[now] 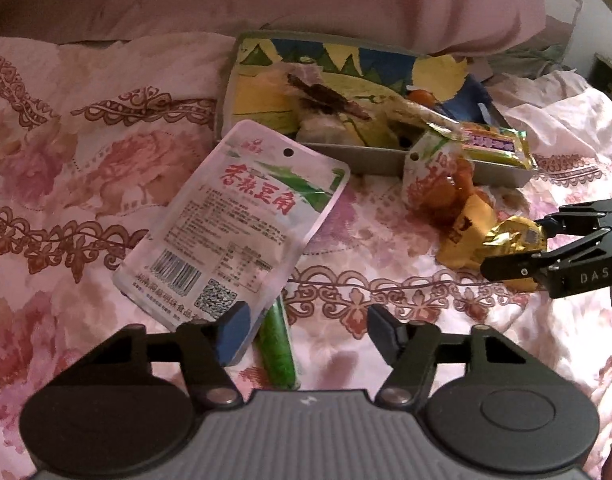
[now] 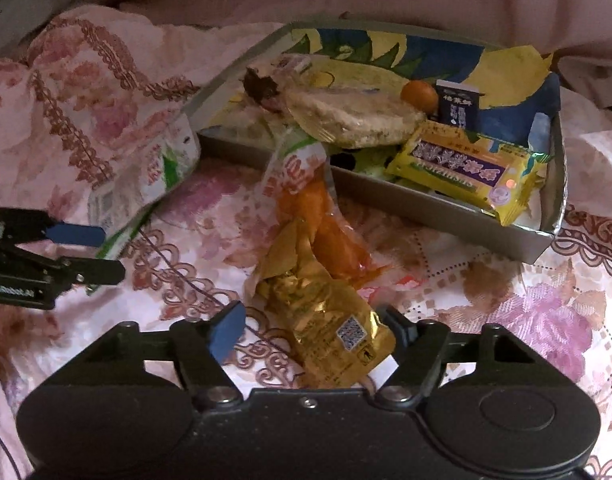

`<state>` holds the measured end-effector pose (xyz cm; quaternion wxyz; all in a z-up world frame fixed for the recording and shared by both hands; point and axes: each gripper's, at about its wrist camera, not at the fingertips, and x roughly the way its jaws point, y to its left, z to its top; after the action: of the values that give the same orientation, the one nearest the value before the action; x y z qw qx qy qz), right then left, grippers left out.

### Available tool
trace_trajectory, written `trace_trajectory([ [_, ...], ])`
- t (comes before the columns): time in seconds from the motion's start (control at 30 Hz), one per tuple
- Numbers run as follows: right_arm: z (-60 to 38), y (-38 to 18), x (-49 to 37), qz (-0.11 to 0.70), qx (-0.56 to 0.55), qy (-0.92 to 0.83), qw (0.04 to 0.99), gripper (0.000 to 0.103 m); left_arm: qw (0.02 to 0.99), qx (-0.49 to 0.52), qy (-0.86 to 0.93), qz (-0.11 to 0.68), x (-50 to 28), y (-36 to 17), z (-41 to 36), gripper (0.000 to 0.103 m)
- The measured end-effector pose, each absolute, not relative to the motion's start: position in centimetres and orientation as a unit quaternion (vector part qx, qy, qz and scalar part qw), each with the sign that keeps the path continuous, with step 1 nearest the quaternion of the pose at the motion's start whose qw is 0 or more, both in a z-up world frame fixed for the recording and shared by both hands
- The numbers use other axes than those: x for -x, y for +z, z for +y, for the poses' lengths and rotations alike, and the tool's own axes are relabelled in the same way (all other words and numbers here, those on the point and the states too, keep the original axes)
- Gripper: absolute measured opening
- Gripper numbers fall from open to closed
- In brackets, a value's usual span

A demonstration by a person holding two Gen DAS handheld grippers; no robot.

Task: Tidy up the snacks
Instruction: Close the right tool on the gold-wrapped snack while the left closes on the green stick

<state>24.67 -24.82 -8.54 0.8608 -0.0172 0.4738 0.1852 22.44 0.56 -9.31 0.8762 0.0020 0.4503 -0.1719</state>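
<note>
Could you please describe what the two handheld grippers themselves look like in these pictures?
Both are black scissor-linkage tools with round black discs at each side. The left gripper has a grey ribbed body and blue pads on its fingers. The right gripper has a black body; white "DAS" lettering shows on its side.

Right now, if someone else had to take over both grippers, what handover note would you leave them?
Left gripper: jaws open around the lower edge of the white-and-green packet and a green stick snack; no firm pinch visible.
Right gripper: jaws straddle the gold foil packet; pads not clearly pressing.
Box: already holds the yellow-and-purple bar, a pale cake, an orange ball and a dark small box.
Left on the floral bedspread: both packets above, the green stick, and the orange snack bag lying against the box's front wall.
Next, probably: close on both packets, move them into the box.
</note>
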Motion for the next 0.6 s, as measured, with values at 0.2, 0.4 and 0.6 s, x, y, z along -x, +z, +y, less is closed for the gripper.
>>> trace_trajectory([
  [0.2,-24.1,-7.6,-23.3,0.48,0.007,0.2,0.854,0.055,0.869,0.021,-0.183,0.459,-21.4,-8.9,0.7,0.063],
  [0.4,-22.3,-8.2,-22.6,0.483,0.02,0.204,0.851,0.045,0.868,0.021,-0.145,0.475,-21.8,-9.4,1.1,0.061],
  [0.6,-21.5,-8.9,-22.8,0.475,0.039,0.194,0.857,0.044,0.868,0.025,-0.125,0.479,-23.1,-10.2,1.4,0.048],
])
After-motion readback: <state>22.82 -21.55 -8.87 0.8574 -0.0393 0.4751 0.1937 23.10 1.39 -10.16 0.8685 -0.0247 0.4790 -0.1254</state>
